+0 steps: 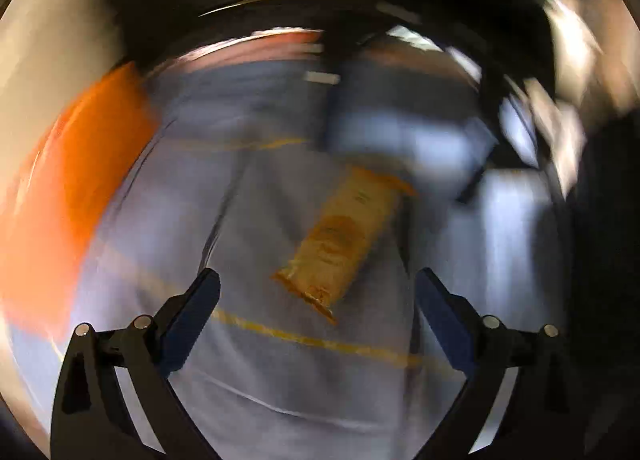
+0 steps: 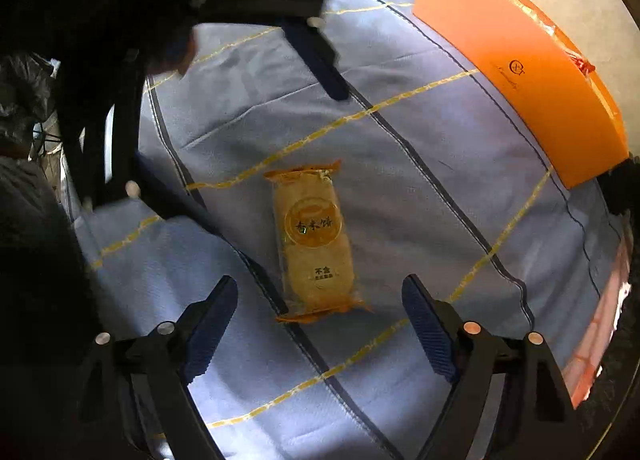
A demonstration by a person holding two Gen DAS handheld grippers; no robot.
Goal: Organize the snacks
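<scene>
- Left wrist view: the whole picture is smeared with blur. The left gripper (image 1: 318, 280) has its blue-padded fingers (image 1: 192, 320) spread wide, with nothing between them.
- Ahead of the gap, a little right of centre, lies the snack pack (image 1: 344, 244), a long yellow-orange wrapper set slantwise on the blue cloth (image 1: 248, 372). It touches neither finger.
- The cloth covers the tabletop and carries thin yellow and dark stripes.
- At the left edge sits the orange box (image 1: 76, 187), only a blurred orange patch here. What lies at the top and right of this view is too blurred to tell.
- Right wrist view: this picture is sharp. The right gripper (image 2: 320, 292) also holds its fingers (image 2: 428, 328) wide apart and grips nothing.
- The snack pack (image 2: 314, 240) lies flat on the blue cloth (image 2: 420, 187), lengthwise along the view, its near end just ahead of the gap between the two fingers and clear of both. The wrapper shows a round label and some printed characters.
- The left gripper (image 2: 256, 131) comes in from the upper left, slightly blurred, fingers spread, above the cloth and left of the pack.
- The orange box (image 2: 516, 67) stands at the far right edge of the cloth, well apart from the pack.
</scene>
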